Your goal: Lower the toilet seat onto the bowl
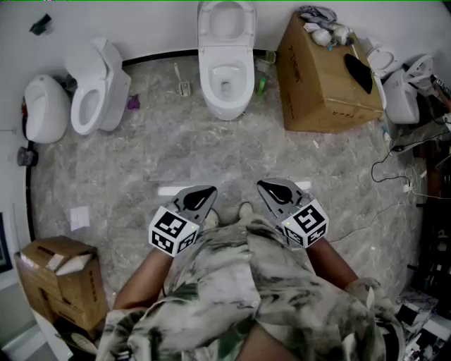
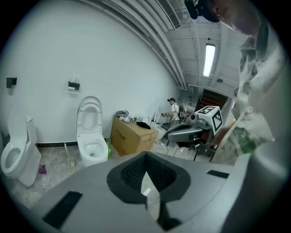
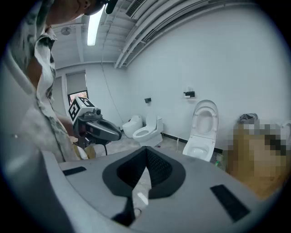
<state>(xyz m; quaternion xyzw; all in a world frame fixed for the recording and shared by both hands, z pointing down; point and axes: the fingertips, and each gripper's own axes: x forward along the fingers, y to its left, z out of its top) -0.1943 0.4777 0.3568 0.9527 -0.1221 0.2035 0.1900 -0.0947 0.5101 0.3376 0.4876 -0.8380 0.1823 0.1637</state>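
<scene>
A white toilet (image 1: 225, 81) stands against the far wall, straight ahead of me across the marble floor. Its seat (image 1: 227, 20) is raised upright against the wall. The same toilet (image 2: 92, 150) with its lifted seat (image 2: 88, 116) appears left of centre in the left gripper view, and the toilet (image 3: 200, 149) sits right of centre in the right gripper view. My left gripper (image 1: 204, 192) and right gripper (image 1: 268, 187) hover close to my body, far from the bowl. Both are shut with nothing between their jaws.
A second toilet (image 1: 95, 95) and a white fixture (image 1: 46, 109) stand at the left wall. A large cardboard box (image 1: 324, 77) sits right of the target toilet, a smaller box (image 1: 60, 278) at near left. A toilet brush (image 1: 183, 86) and green bottle (image 1: 261, 84) flank the bowl.
</scene>
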